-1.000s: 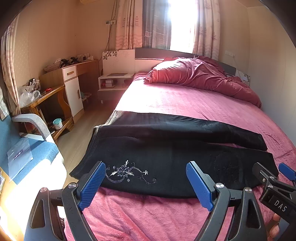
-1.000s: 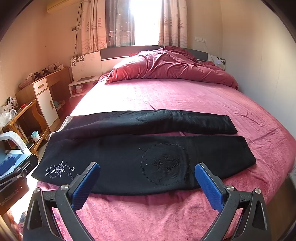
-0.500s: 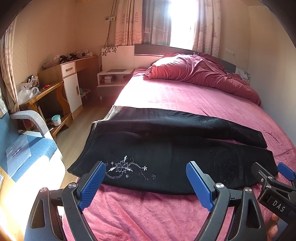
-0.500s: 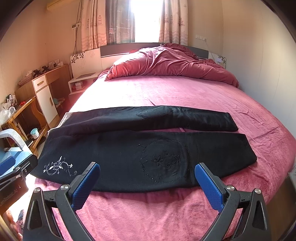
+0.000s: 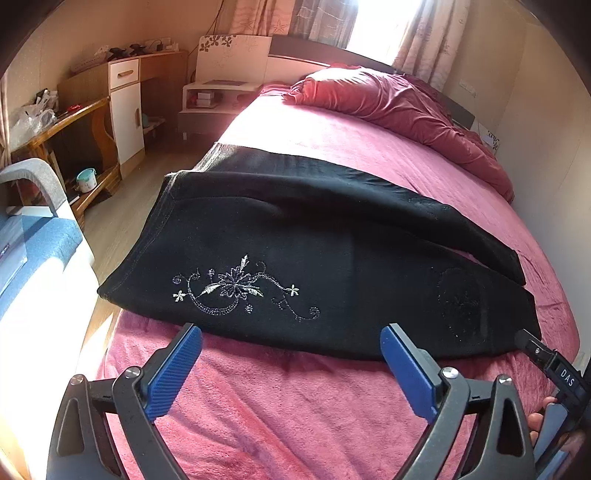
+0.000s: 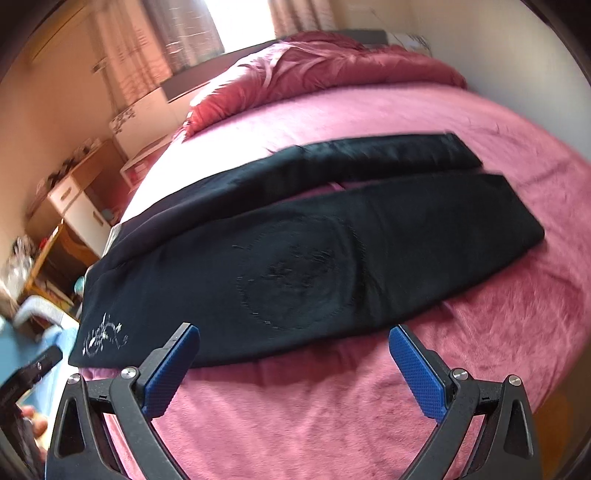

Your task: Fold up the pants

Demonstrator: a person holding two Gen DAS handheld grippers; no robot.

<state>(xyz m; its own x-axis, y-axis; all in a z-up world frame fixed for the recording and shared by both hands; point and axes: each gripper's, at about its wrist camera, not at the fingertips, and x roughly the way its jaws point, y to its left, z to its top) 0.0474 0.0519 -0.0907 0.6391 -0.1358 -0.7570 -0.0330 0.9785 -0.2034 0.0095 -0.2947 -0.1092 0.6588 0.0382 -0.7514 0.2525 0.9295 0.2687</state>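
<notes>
Taking the pants as the landmark: they lie flat across the pink bed, black, with the waist at the bed's left edge and the two legs running off to the right, the far leg slightly split away from the near one.

Left of the waist, off the bed, a blue chair with a grey armrest stands on the wood floor. Beyond it is a wooden desk with a white cabinet door, and a white nightstand sits by the headboard.

On the near leg, close to the waist, a white flower pattern is stitched into the cloth. The left gripper hovers just short of the pants' near edge, right in front of that pattern, its blue fingers spread wide with nothing between them. It is over bare bedspread and not touching the cloth.

Farther right along the near leg is a faint round stitched design. The right gripper sits just in front of this, also at the near edge of the pants, jaws wide apart and empty. Its view is tilted and somewhat blurred.

Behind the pants, at the head of the bed, a red quilt lies bunched up under the curtained window. The leg cuffs end near the bed's right side.
</notes>
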